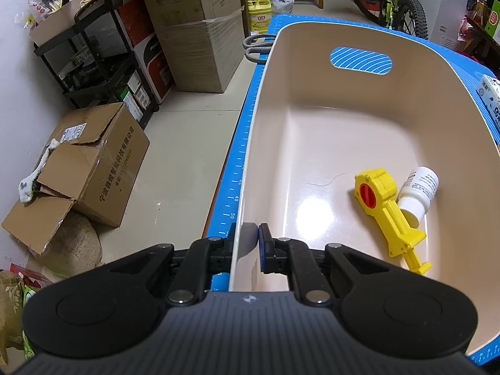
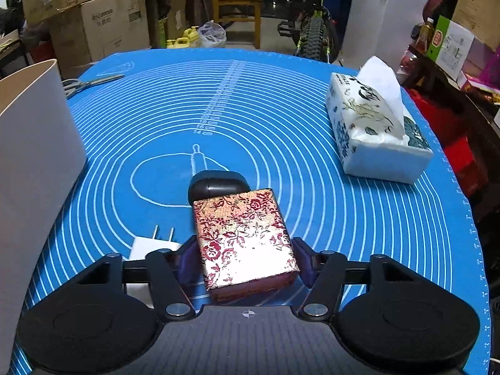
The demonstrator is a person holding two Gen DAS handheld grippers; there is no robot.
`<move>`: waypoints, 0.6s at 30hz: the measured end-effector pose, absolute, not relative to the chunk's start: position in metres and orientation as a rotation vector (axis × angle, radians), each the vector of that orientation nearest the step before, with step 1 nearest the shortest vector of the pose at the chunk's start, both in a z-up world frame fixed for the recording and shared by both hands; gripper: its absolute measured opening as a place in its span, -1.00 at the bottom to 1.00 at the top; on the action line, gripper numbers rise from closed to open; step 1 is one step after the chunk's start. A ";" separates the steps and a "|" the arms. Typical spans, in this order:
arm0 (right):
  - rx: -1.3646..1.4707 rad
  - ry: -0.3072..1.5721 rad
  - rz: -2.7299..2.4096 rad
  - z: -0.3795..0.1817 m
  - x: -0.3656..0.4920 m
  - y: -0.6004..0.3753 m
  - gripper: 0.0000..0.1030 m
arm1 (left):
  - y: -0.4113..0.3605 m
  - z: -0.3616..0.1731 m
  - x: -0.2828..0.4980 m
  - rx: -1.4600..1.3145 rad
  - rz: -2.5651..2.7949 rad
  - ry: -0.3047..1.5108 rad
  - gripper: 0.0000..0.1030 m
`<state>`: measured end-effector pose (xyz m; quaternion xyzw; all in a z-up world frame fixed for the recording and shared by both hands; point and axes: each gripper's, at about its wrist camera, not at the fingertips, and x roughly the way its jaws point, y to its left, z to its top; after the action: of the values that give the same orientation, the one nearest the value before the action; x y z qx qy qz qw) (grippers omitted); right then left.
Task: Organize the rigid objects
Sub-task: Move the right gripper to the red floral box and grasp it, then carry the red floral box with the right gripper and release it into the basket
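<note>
A cream plastic bin (image 1: 312, 72) stands on the blue mat (image 1: 232, 184). Inside lie a yellow toy tool with a red knob (image 1: 387, 209) and a white pill bottle (image 1: 418, 190). My left gripper (image 1: 247, 243) is shut on the bin's near left wall. My right gripper (image 2: 247, 259) is shut on a red and gold floral box (image 2: 243, 237), held above the mat (image 2: 281, 125). A black earbud case (image 2: 218, 184) lies just beyond the box. A white charger plug (image 2: 150, 243) lies at its left. The bin's outer wall (image 2: 34, 156) stands at the left.
A tissue pack (image 2: 375, 131) sits on the mat's right side; it also shows in the left wrist view (image 1: 490, 100). Scissors (image 2: 84, 82) lie at the mat's far left, by the bin (image 1: 256, 47). Cardboard boxes (image 1: 90, 168), a black shelf and a bicycle stand around the table.
</note>
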<state>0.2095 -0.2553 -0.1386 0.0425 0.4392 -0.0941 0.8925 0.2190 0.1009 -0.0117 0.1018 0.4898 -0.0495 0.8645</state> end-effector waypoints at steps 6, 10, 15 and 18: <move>0.073 0.930 -0.201 -0.134 0.208 -0.254 0.16 | 0.101 -0.011 0.219 0.211 -0.103 1.027 -0.72; 0.067 0.941 -0.207 -0.127 0.202 -0.253 0.16 | 0.101 -0.011 0.219 0.214 -0.102 1.026 -0.72; 0.090 0.937 -0.248 -0.114 0.192 -0.259 0.15 | 0.101 -0.012 0.218 0.212 -0.101 1.025 -0.72; 0.117 0.918 -0.266 -0.105 0.184 -0.263 0.15 | 0.101 -0.011 0.219 0.212 -0.101 1.025 -0.72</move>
<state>0.1845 -0.2634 -0.1052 0.0562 0.4415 -0.1277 0.8864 0.2186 0.1014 -0.0113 0.1012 0.4893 -0.0481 0.8649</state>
